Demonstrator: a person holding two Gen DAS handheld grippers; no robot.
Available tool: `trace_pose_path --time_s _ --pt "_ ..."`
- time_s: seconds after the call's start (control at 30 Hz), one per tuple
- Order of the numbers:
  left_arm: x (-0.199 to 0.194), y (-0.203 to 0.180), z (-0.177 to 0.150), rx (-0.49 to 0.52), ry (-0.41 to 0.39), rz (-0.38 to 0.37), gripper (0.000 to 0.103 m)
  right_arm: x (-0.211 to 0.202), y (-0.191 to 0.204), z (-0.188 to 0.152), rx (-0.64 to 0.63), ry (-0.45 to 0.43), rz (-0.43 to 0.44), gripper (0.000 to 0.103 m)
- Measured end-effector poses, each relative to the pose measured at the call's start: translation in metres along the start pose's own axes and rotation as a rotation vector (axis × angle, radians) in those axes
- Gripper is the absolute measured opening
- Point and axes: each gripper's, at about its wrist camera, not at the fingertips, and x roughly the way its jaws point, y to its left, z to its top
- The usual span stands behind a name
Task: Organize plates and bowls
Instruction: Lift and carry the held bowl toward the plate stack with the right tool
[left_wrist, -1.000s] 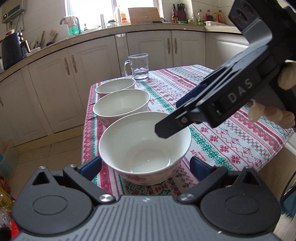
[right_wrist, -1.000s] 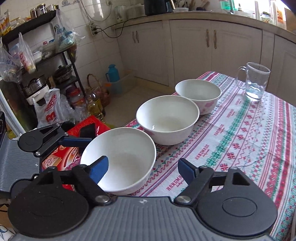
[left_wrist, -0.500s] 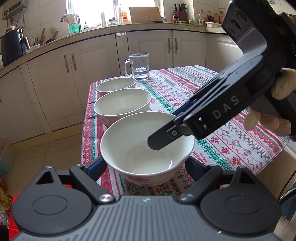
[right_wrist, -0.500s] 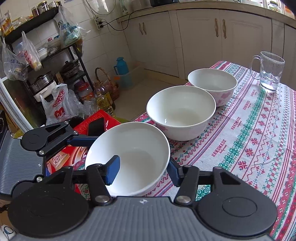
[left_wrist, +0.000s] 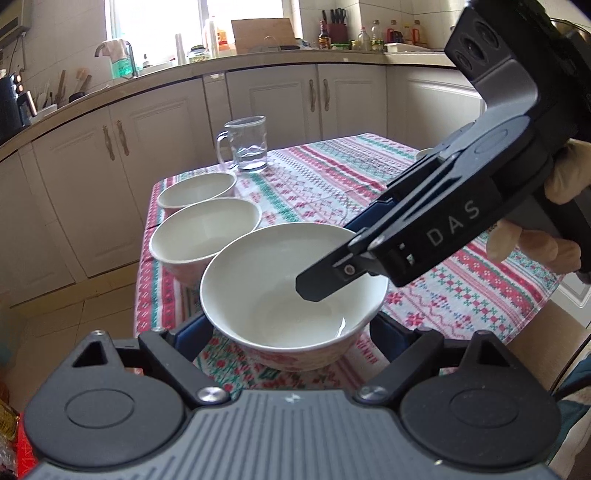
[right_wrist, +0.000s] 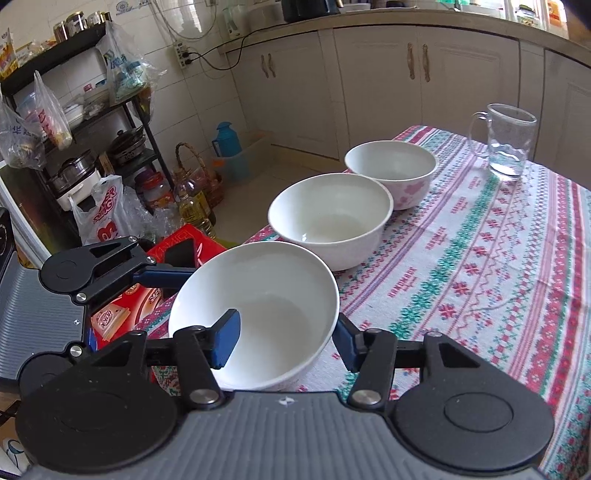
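Three white bowls stand in a row along the edge of the table with the patterned cloth (left_wrist: 369, 177). The near bowl (left_wrist: 277, 295) (right_wrist: 266, 295) sits at the table's corner. My left gripper (left_wrist: 291, 332) is shut on it, blue pads pressed against its two outer sides. My right gripper (right_wrist: 285, 341) (left_wrist: 343, 254) is shut on its rim, one pad inside the bowl and the other outside. Beyond it are the middle bowl (left_wrist: 203, 229) (right_wrist: 328, 218) and the far bowl (left_wrist: 195, 190) (right_wrist: 391, 166), which has pink flowers on its side.
A glass mug (left_wrist: 247, 144) (right_wrist: 506, 144) with a little water stands behind the far bowl. A person's hand (left_wrist: 524, 243) holds the right gripper. Beside the table on the floor are a red box (right_wrist: 122, 306), oil bottles (right_wrist: 192, 210) and a loaded rack.
Both grippers have closed: the left one's pads came in onto the near bowl's sides. The right one moved forward, put one finger inside the bowl and shut on the rim.
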Motion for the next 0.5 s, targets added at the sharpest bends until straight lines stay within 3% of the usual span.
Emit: trace_pose_path --time_s 0.5 --pt "0.029 -0.039 0.027 0.076 -0.031 -0.136 0.091 -0.046 -0.036 -0.024 0.088 -0.047 -0.133 0.061"
